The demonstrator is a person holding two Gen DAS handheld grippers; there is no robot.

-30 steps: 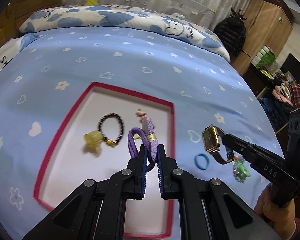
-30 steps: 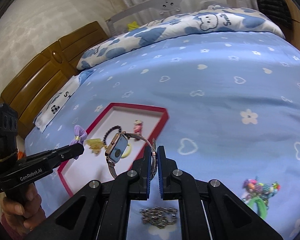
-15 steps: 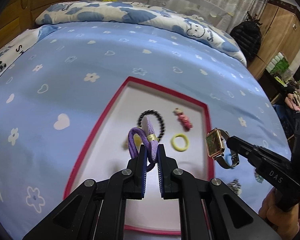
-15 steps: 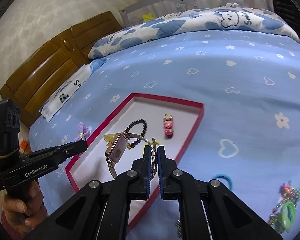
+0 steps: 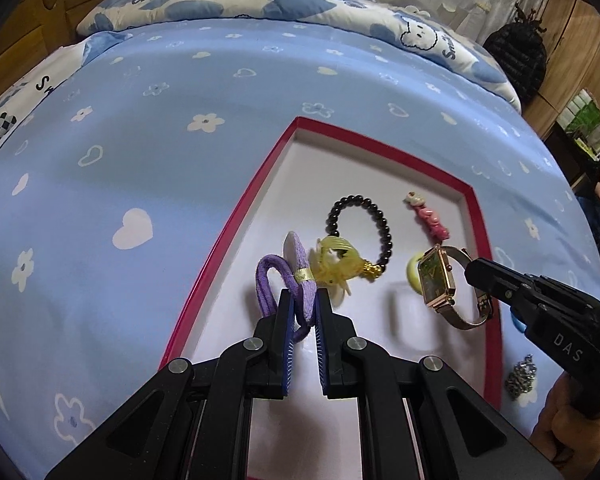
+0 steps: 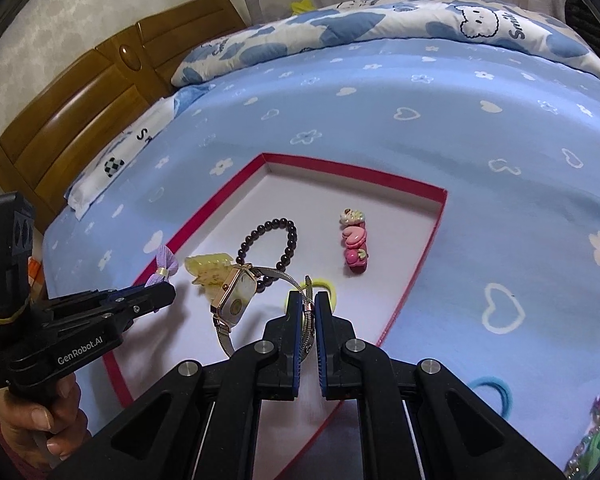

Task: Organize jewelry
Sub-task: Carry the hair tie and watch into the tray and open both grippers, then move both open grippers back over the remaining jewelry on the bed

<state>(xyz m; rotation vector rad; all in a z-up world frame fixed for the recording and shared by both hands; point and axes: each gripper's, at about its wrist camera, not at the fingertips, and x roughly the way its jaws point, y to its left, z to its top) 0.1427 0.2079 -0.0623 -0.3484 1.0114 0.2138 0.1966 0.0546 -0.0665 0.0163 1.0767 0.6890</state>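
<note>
A red-rimmed white tray (image 5: 236, 236) (image 6: 424, 240) lies on the blue bed sheet. My left gripper (image 5: 303, 304) (image 6: 168, 292) is shut on a purple hair tie (image 5: 278, 280) (image 6: 163, 266) and holds it above the tray's left part. My right gripper (image 6: 308, 304) (image 5: 474, 270) is shut on the band of a rose-gold watch (image 6: 236, 298) (image 5: 436, 278) and holds it above the tray's right part. In the tray lie a black bead bracelet (image 5: 376, 216) (image 6: 288, 236), a yellow claw clip (image 5: 338, 266) (image 6: 204, 268), a pink hair clip (image 5: 428, 216) (image 6: 354, 246) and a yellow hair tie (image 5: 412, 276) (image 6: 332, 286).
On the sheet right of the tray lie a blue hair tie (image 6: 496, 392), a silver chain (image 5: 522, 376) and a colourful beaded piece (image 6: 596, 428). A folded quilt (image 5: 260, 4) lies at the bed's far side, a wooden headboard (image 6: 80, 104) at the left.
Both grippers have moved closer over the tray, each still holding its piece. The watch, earlier beside the tray, now hangs over its right part.
</note>
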